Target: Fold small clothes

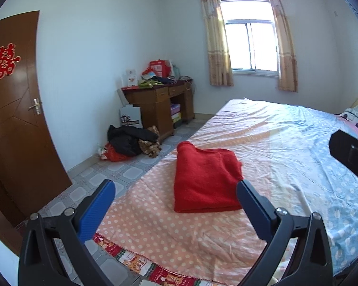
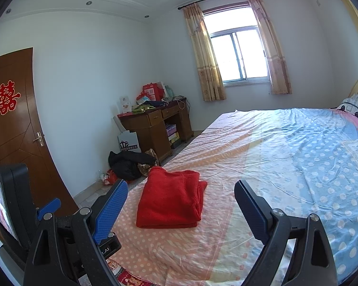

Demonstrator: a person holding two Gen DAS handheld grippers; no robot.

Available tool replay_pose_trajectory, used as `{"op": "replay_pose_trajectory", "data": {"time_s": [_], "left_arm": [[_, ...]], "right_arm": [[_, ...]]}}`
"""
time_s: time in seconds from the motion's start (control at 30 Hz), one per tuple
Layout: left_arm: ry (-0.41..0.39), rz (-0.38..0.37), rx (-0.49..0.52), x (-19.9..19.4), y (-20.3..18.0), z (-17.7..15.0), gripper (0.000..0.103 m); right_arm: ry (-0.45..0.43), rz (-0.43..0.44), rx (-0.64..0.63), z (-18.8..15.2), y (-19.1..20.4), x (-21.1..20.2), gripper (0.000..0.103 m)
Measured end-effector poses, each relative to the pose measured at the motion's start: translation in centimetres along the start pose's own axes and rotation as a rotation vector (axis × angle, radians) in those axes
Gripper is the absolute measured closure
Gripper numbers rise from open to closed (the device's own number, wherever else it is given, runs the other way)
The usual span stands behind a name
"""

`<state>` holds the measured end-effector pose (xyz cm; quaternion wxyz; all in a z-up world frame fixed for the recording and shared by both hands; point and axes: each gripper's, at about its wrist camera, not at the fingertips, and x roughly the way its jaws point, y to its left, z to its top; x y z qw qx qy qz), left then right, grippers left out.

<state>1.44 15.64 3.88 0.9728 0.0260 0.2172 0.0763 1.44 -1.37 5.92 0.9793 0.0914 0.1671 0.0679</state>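
Observation:
A red fleece garment [image 1: 204, 178] lies folded into a compact rectangle on the pink polka-dot part of the bed sheet [image 1: 179, 233]. It also shows in the right wrist view [image 2: 170, 201]. My left gripper [image 1: 176, 190] is open and empty, held above the bed's near edge just short of the garment. My right gripper [image 2: 181, 190] is open and empty, raised over the bed's near edge, to the right of the left one. The left gripper's body [image 2: 14, 205] shows at the left of the right wrist view.
The bed sheet turns blue with dots [image 2: 322, 155] to the right, with pillows [image 2: 356, 106] at the head. A wooden desk [image 1: 160, 104] with clutter stands by the wall. A pile of dark clothes [image 1: 131, 143] lies on the tiled floor. A brown door [image 1: 14, 109] is at left.

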Motion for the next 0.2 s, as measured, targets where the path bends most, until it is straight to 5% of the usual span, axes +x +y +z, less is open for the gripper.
{"op": "replay_pose_trajectory", "data": {"time_s": [0.2], "left_arm": [[0.023, -0.036, 0.0, 0.44, -0.27, -0.02, 0.0]], "right_arm": [[-0.001, -0.015, 0.001, 0.12, -0.27, 0.12, 0.012]]}}
